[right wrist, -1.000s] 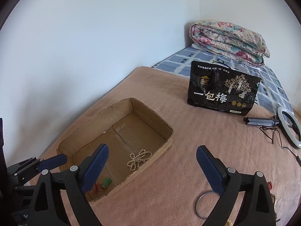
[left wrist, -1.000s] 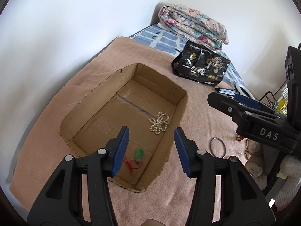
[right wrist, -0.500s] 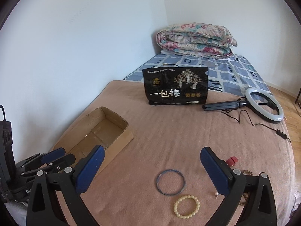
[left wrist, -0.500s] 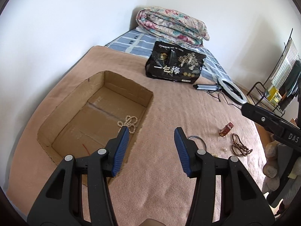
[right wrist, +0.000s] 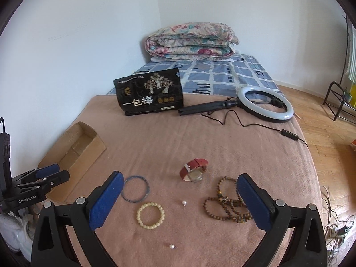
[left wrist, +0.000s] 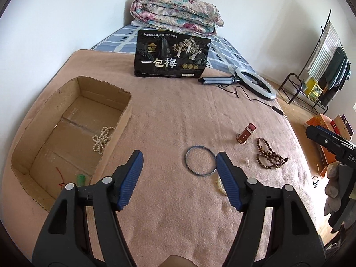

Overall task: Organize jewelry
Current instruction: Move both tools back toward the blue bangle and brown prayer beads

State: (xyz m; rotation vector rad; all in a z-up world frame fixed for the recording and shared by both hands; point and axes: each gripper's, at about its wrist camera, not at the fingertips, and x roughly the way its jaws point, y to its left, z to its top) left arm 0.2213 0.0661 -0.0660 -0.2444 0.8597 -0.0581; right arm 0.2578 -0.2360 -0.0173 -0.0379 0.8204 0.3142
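A shallow cardboard box lies at the left of the brown blanket, with a pearl necklace and a small green charm on red cord inside. To its right lie a thin blue bangle, a cream bead bracelet, a red-strapped watch, a brown bead string and two small pearl pieces. My left gripper hovers empty near the bangle, its jaws opening. My right gripper stands wide open and empty above the loose jewelry.
A black printed bag stands at the back, with a ring light on a folded tripod and its cable beside it. A folded floral quilt lies on the checked sheet. Wood floor and a metal rack are at the right.
Both grippers swung right, from over the box to over the loose jewelry on the blanket. The left jaws have spread wider; the right stayed wide.
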